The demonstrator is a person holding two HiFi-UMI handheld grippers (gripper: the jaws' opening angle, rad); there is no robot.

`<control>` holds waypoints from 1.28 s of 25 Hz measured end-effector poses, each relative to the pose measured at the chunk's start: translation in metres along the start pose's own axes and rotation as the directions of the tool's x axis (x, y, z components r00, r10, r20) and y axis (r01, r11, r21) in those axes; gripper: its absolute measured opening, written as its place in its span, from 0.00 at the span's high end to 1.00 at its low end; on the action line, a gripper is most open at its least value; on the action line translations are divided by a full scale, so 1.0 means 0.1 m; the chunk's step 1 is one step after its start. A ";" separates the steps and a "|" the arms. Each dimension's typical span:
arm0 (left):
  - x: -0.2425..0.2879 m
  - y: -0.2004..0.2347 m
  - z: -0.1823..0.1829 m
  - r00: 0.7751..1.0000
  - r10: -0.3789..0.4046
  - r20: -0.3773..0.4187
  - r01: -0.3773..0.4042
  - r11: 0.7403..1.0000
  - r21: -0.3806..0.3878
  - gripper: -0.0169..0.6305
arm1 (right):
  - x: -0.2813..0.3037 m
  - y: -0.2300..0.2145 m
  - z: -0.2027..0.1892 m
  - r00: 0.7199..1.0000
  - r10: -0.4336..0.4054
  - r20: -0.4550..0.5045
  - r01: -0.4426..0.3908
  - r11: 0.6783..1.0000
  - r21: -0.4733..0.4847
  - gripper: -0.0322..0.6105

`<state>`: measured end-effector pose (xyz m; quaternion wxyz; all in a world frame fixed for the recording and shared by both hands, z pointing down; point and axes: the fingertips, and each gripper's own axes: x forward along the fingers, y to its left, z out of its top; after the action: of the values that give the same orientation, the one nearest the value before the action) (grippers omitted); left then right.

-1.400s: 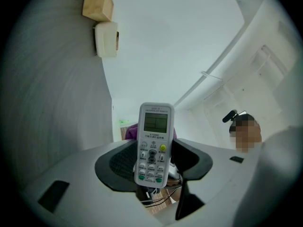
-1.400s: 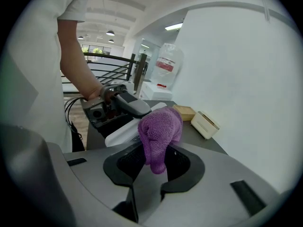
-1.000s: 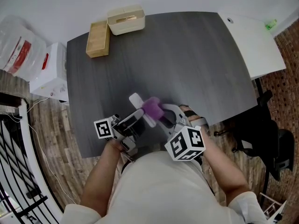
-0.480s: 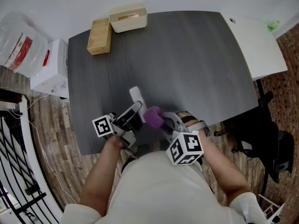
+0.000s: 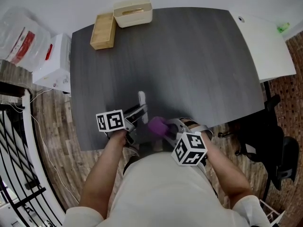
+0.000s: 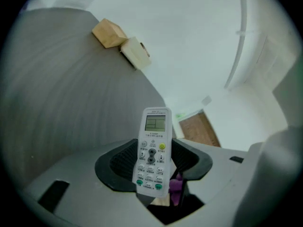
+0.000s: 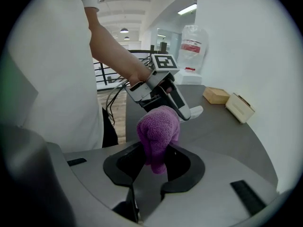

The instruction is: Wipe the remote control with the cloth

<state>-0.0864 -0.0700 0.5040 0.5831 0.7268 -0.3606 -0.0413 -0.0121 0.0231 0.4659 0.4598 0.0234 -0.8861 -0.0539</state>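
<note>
A white remote control (image 6: pixel 152 151) with a small screen and green buttons stands between my left gripper's (image 6: pixel 152 170) jaws, which are shut on its lower end. In the head view its white tip (image 5: pixel 141 98) pokes out past the left gripper (image 5: pixel 137 114) over the dark table's (image 5: pixel 189 56) near edge. My right gripper (image 7: pixel 156 163) is shut on a bunched purple cloth (image 7: pixel 157 132). The cloth (image 5: pixel 157 125) hangs just right of the remote, close beside the left jaws; whether it touches the remote I cannot tell.
At the table's far left corner lie a wooden block (image 5: pixel 103 30) and a cream box (image 5: pixel 133 12). A white side table (image 5: pixel 265 41) adjoins on the right. A white box (image 5: pixel 53 65) and a plastic bag (image 5: pixel 19 41) stand on the floor at left.
Both grippers have sunk toward the table's near edge. The remote has tipped from steep to nearly level, and the cloth has come down with the right gripper, staying beside it.
</note>
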 end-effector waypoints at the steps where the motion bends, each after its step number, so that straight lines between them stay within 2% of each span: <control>1: 0.03 0.09 -0.07 0.996 0.073 -0.043 -0.072 0.997 0.037 0.63 | 0.00 0.01 -0.05 1.000 0.003 -0.002 -0.003 1.000 0.010 0.77; 3: 0.07 0.23 -0.17 0.977 0.188 -0.097 -0.180 0.980 0.081 0.63 | 0.00 0.02 -0.12 1.000 0.005 -0.003 -0.005 1.000 0.030 0.77; 6: 0.11 0.38 -0.22 0.942 0.311 -0.129 -0.296 0.947 0.126 0.63 | -0.04 0.00 -0.21 1.000 -0.002 0.004 0.002 0.998 0.058 0.77; 9: 0.16 0.48 -0.20 0.910 0.397 -0.122 -0.378 0.914 0.149 0.63 | -0.08 -0.01 -0.30 1.000 -0.012 0.011 0.011 0.996 0.083 0.77; 13: 0.22 0.60 -0.12 0.863 0.499 -0.085 -0.486 0.864 0.131 0.63 | -0.14 -0.03 -0.39 0.999 -0.027 0.021 0.024 0.994 0.102 0.77; 18: 0.28 0.70 0.01 0.811 0.584 -0.044 -0.578 0.810 0.098 0.63 | -0.21 -0.05 -0.50 0.999 -0.037 0.033 0.033 0.993 0.117 0.77; 24: 0.31 0.87 0.05 0.731 0.679 -0.064 -0.671 0.733 0.114 0.63 | -0.27 -0.09 -0.58 0.998 -0.042 0.037 0.037 0.992 0.119 0.77; 29: 0.36 0.94 0.07 0.678 0.732 -0.074 -0.720 0.680 0.138 0.63 | -0.28 -0.12 -0.65 0.999 -0.041 0.033 0.036 0.991 0.125 0.77; 32: 0.36 0.97 0.06 0.658 0.749 -0.078 -0.737 0.662 0.133 0.63 | -0.28 -0.13 -0.69 0.999 -0.037 0.034 0.033 0.991 0.130 0.77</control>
<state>-0.1085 -0.1011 0.6003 0.5373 0.5425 -0.5900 0.2625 0.0606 0.0077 0.4809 0.4401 0.0677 -0.8954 -0.0048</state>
